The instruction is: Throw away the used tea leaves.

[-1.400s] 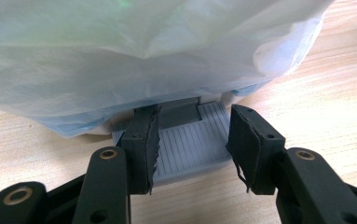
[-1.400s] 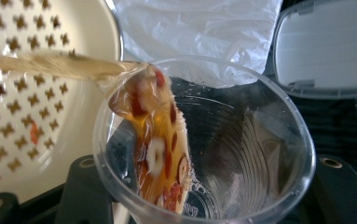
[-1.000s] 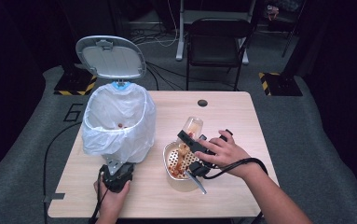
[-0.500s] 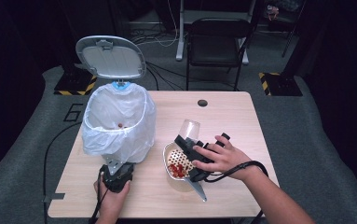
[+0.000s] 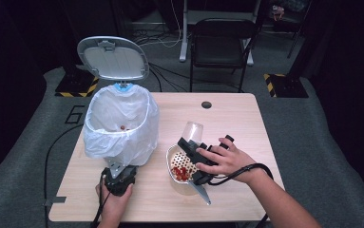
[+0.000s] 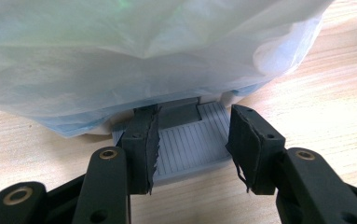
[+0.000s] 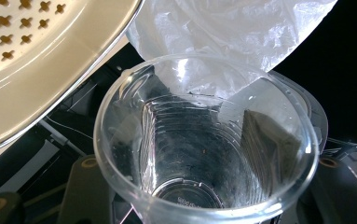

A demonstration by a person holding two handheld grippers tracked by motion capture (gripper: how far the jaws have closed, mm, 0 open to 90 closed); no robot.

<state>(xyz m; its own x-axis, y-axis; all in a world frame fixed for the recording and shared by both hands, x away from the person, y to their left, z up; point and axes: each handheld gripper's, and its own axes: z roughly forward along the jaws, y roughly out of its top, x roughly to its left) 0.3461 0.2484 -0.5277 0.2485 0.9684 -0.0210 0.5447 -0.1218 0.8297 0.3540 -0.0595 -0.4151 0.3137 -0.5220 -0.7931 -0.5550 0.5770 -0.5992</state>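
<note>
On table, right of centre: right gripper [image 5: 195, 153] clamped on clear plastic cup [image 5: 192, 131], jaws pressed against its sides, cup tipped mouth-outward above beige perforated strainer [image 5: 172, 159]. Red pieces [image 5: 181, 172] lying inside strainer. Near front edge, left: left gripper [image 5: 119, 176] closed to its narrowest around grey foot pedal [image 6: 190, 142] of white-bagged bin [image 5: 121, 124]. Bin lid [image 5: 112, 58] raised upright. A few red pieces visible inside bag.
</note>
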